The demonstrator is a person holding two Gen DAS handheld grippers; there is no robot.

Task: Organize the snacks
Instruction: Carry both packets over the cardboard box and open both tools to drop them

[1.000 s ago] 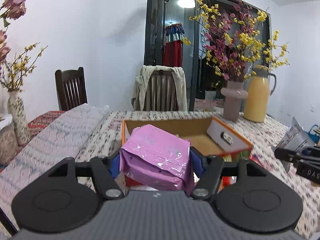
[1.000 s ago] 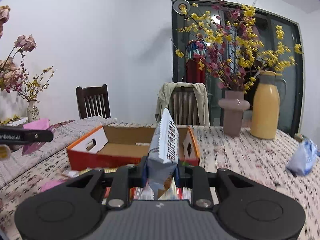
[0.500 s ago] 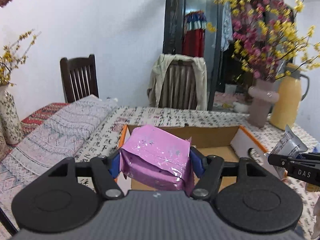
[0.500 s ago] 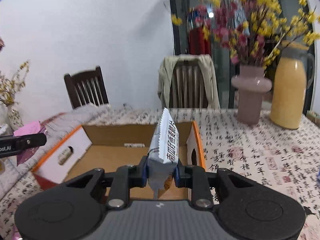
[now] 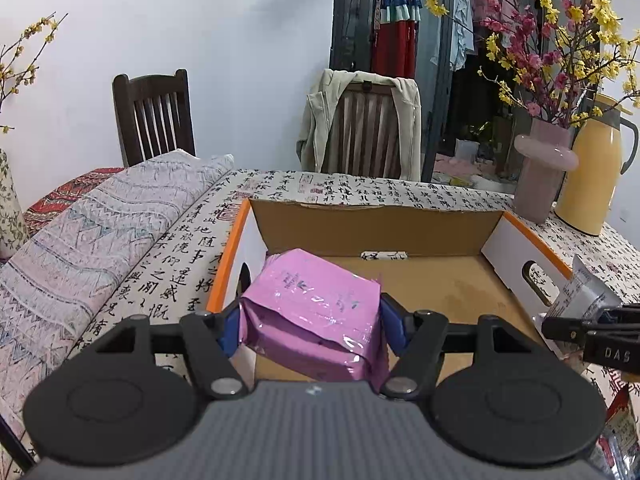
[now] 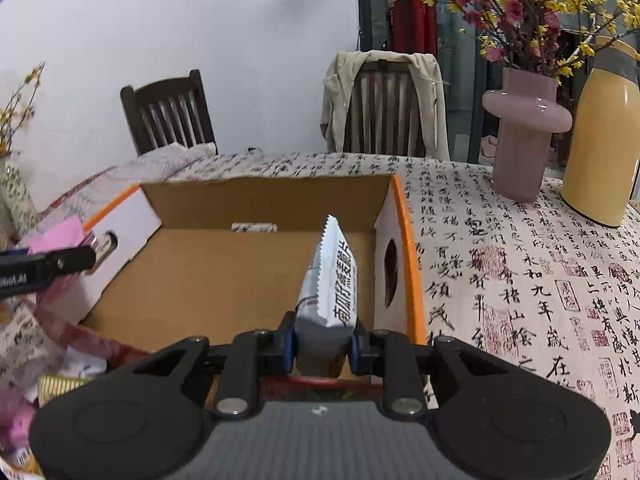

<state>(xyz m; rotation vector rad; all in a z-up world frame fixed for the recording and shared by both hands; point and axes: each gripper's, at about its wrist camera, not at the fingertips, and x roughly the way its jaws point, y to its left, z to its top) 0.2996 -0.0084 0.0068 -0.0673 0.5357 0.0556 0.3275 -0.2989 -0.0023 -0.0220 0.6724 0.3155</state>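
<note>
An open cardboard box [image 5: 376, 224] with orange edges lies on the table, its brown floor [image 6: 208, 276] bare. My left gripper [image 5: 312, 326] is shut on a pink foil packet [image 5: 316, 312], held over the box's near left corner. My right gripper [image 6: 323, 344] is shut on a white and grey snack sachet [image 6: 332, 280] that stands upright above the box's near right side. In the left wrist view the right gripper's tip [image 5: 592, 330] with its sachet [image 5: 584, 294] shows at the right edge. The left gripper's tip [image 6: 44, 268] and pink packet [image 6: 56, 236] show in the right wrist view.
A pink vase [image 6: 524, 128] of flowers and a yellow jug [image 6: 604, 140] stand on the calligraphy tablecloth [image 6: 500, 264] right of the box. Two chairs [image 5: 154, 116] line the far side. A folded patterned cloth [image 5: 92, 232] lies left. Loose snack wrappers [image 6: 52, 384] sit near the box's front.
Both grippers have moved forward and down toward the box, each still holding its packet. The box now fills more of both views, and the packets hang over its near edge.
</note>
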